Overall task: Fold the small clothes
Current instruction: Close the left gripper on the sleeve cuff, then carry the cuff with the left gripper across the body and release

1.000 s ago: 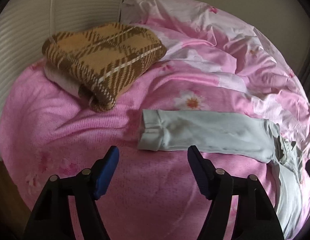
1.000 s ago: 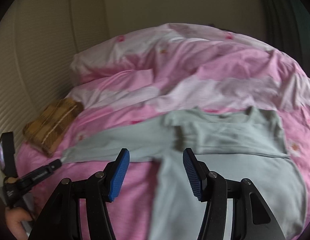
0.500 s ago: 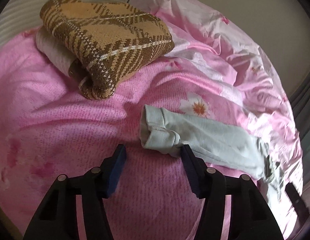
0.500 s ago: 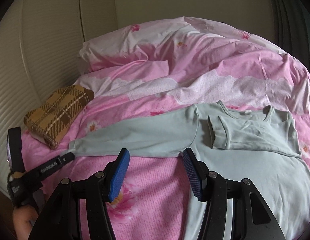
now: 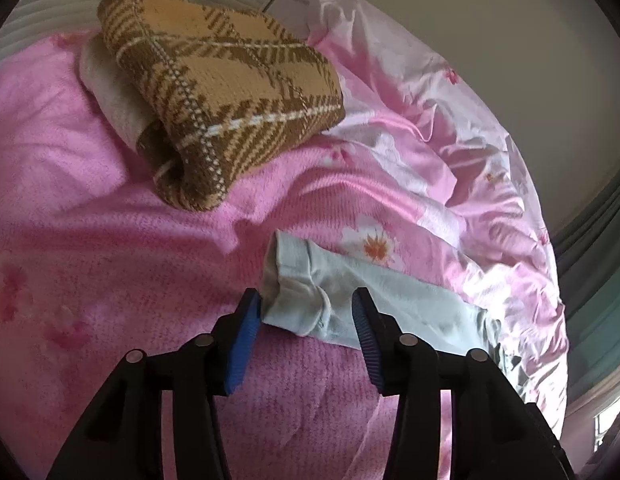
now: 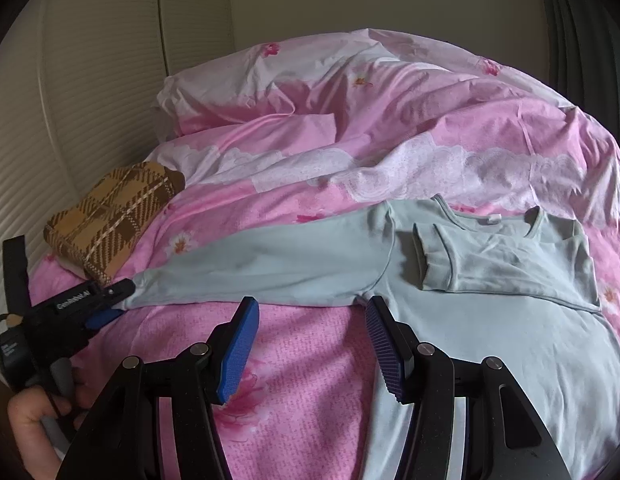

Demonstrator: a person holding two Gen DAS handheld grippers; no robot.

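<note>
A pale green long-sleeved shirt lies flat on the pink blanket. One sleeve is folded across its chest. The other sleeve stretches out to the left. My left gripper is at that sleeve's cuff. Its jaws are closing with the cuff between them, and the pads do not press it. The right wrist view shows the left gripper at the sleeve's end. My right gripper stands open just below the armpit, over bare blanket.
A folded brown plaid knit lies on a white cloth behind the cuff. A rumpled pink floral duvet fills the back of the bed. A cream padded wall stands to the left. A person's hand holds the left gripper.
My left gripper has come up to the cuff, rolled, and narrowed its jaws around it. The right gripper shifted at first, then stayed still with the same opening.
</note>
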